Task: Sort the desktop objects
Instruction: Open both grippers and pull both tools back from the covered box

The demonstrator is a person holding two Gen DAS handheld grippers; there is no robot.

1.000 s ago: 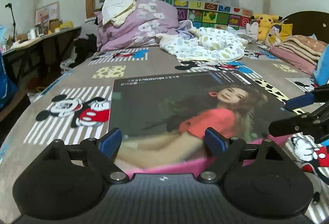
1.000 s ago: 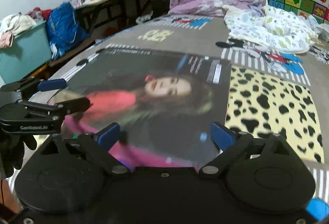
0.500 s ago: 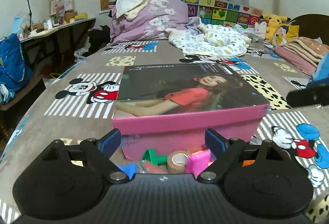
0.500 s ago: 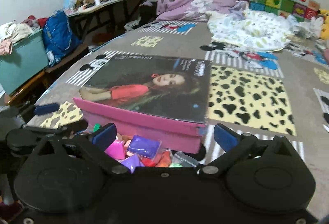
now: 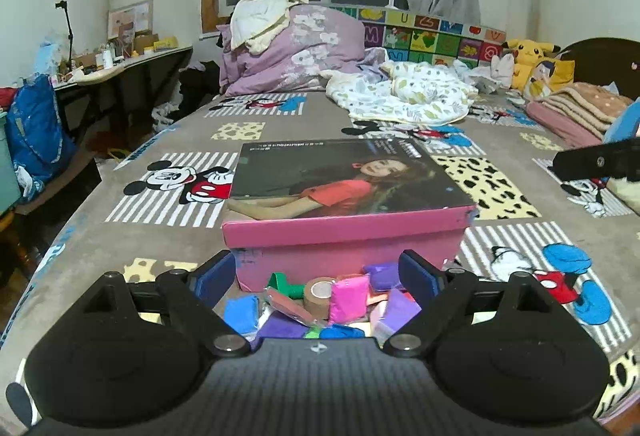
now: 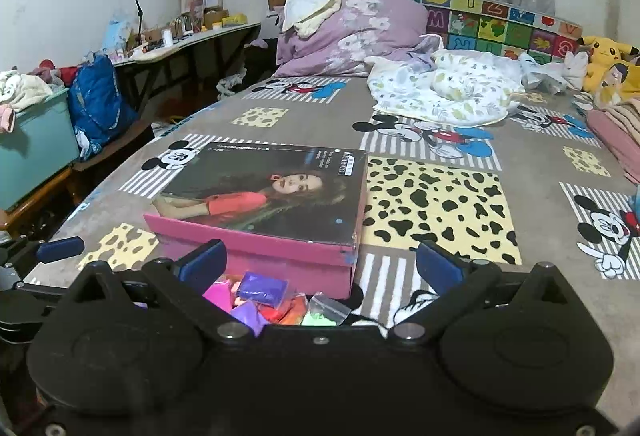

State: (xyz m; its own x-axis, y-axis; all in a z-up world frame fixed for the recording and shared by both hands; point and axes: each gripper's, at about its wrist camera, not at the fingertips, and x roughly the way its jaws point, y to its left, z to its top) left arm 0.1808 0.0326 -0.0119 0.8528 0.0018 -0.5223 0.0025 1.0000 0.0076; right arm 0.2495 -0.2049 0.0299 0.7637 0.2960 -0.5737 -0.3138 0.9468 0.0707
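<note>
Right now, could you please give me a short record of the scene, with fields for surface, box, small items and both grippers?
surface: grey cartoon-print bed cover
box: pink cardboard box with a photo lid, closed, flat on the cover
small items: heap of coloured clay packets with a brown tape roll, in front of the box
left gripper: fingers wide apart, empty, above the heap
right gripper: fingers wide apart, empty, facing the box corner
background: purple floral quilt, yellow plush toy
</note>
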